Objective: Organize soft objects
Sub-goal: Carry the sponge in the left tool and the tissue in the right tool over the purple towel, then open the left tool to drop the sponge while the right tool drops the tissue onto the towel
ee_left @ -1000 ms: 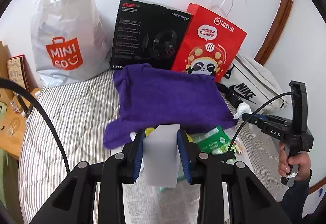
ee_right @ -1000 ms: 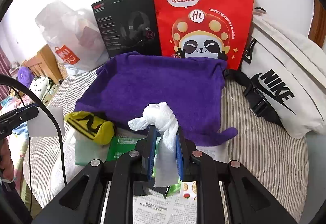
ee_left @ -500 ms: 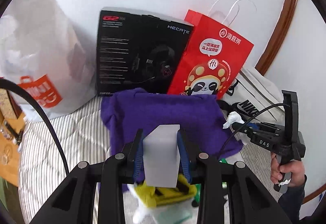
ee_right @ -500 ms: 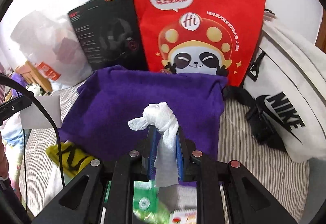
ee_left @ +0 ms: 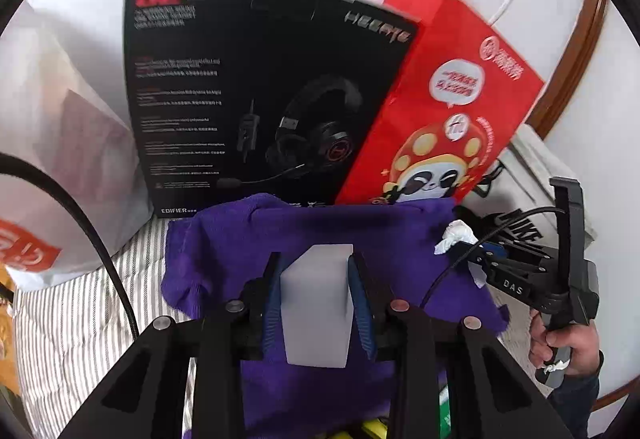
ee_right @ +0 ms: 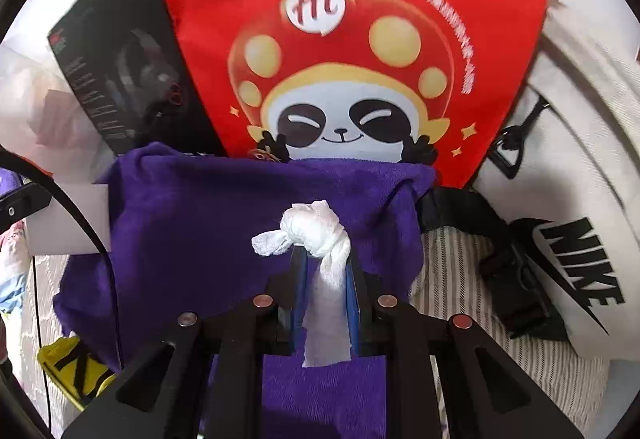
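Note:
My left gripper (ee_left: 316, 275) is shut on a white sponge block (ee_left: 316, 303), held over the purple towel (ee_left: 312, 227) that lies on the striped bed. My right gripper (ee_right: 326, 263) is shut on a crumpled white tissue (ee_right: 316, 227), also above the purple towel (ee_right: 200, 223). In the left wrist view the right gripper (ee_left: 466, 245) with the tissue (ee_left: 456, 235) shows at the right, held by a hand (ee_left: 568, 343). In the right wrist view the sponge block (ee_right: 68, 219) appears at the left edge. A yellow and black soft item (ee_right: 76, 367) pokes out from under the towel at the lower left.
Against the wall stand a black headset box (ee_left: 256, 99), a red panda paper bag (ee_right: 348, 39) and a white plastic bag (ee_left: 60, 159). A white Nike bag (ee_right: 580, 199) with a black strap lies to the right. Striped bedding (ee_left: 76, 319) shows on the left.
Both grippers have moved forward over the purple towel toward the box and red bag, which now loom larger. The green packets and paper near the front have dropped out of view.

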The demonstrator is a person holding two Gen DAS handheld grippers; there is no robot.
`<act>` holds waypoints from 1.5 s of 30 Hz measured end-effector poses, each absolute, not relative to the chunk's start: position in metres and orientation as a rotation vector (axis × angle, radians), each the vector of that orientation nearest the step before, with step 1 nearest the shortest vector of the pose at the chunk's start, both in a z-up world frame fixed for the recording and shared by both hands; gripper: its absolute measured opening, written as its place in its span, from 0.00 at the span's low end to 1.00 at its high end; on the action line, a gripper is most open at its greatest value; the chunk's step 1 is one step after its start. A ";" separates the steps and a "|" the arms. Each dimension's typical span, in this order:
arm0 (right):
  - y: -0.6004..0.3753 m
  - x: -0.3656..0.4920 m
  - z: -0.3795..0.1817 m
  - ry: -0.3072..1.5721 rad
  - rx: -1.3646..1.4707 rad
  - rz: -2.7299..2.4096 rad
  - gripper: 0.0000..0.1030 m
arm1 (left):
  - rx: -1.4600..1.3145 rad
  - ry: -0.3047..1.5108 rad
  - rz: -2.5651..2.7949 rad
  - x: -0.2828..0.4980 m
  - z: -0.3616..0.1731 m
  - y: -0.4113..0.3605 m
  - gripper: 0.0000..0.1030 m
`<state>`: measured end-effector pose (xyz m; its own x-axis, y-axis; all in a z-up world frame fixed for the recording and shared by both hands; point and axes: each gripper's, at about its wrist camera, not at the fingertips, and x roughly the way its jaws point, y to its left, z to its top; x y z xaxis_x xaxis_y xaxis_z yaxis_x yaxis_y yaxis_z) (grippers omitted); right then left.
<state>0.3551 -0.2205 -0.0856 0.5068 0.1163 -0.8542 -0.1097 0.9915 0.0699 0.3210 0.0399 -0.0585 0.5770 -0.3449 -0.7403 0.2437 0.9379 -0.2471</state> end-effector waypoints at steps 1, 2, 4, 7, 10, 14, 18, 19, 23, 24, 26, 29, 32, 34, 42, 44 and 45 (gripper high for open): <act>-0.222 0.359 -0.090 1.040 0.010 0.134 0.17 | -0.116 0.900 -0.339 0.326 -0.062 0.039 0.30; -0.222 0.362 -0.094 1.048 0.011 0.133 0.17 | -0.117 0.908 -0.337 0.331 -0.067 0.039 0.30; -0.225 0.368 -0.102 1.062 0.006 0.118 0.17 | -0.129 0.923 -0.344 0.339 -0.074 0.039 0.30; -0.228 0.373 -0.107 1.071 0.004 0.091 0.17 | -0.131 0.942 -0.344 0.348 -0.085 0.038 0.30; -0.226 0.375 -0.111 1.074 0.002 0.074 0.18 | -0.140 0.963 -0.325 0.355 -0.097 0.040 0.30; -0.222 0.376 -0.119 1.082 -0.008 0.078 0.18 | -0.165 0.962 -0.317 0.359 -0.100 0.047 0.32; -0.216 0.381 -0.126 1.098 -0.025 0.073 0.18 | -0.163 0.960 -0.286 0.362 -0.103 0.052 0.33; -0.217 0.380 -0.128 1.104 -0.023 0.072 0.18 | -0.169 0.959 -0.283 0.362 -0.103 0.054 0.33; -0.219 0.384 -0.132 1.119 -0.017 0.069 0.18 | -0.143 0.961 -0.249 0.363 -0.102 0.058 0.34; -0.220 0.384 -0.133 1.122 -0.016 0.069 0.18 | -0.127 0.962 -0.233 0.364 -0.103 0.059 0.34; -0.219 0.391 -0.133 1.120 -0.012 0.073 0.19 | -0.110 0.974 -0.219 0.364 -0.104 0.062 0.35; -0.219 0.394 -0.133 1.121 -0.015 0.077 0.20 | -0.101 0.985 -0.216 0.366 -0.107 0.061 0.38; -0.217 0.396 -0.135 1.121 -0.014 0.085 0.21 | -0.072 1.000 -0.207 0.366 -0.108 0.059 0.42; -0.216 0.397 -0.134 1.120 -0.006 0.095 0.23 | -0.054 1.006 -0.206 0.365 -0.108 0.055 0.46; -0.203 0.378 -0.120 1.080 -0.070 0.120 0.66 | 0.000 0.992 -0.200 0.360 -0.098 0.040 0.66; -0.197 0.375 -0.113 1.061 -0.092 0.118 0.73 | 0.009 0.983 -0.196 0.357 -0.093 0.039 0.68; -0.193 0.374 -0.109 1.051 -0.099 0.125 0.73 | 0.012 0.981 -0.194 0.356 -0.092 0.040 0.68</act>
<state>0.3737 -0.1933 -0.1086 0.4905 0.0555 -0.8696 -0.1497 0.9885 -0.0214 0.3565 0.0396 -0.0917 0.5405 -0.1578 -0.8264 0.1686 0.9826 -0.0774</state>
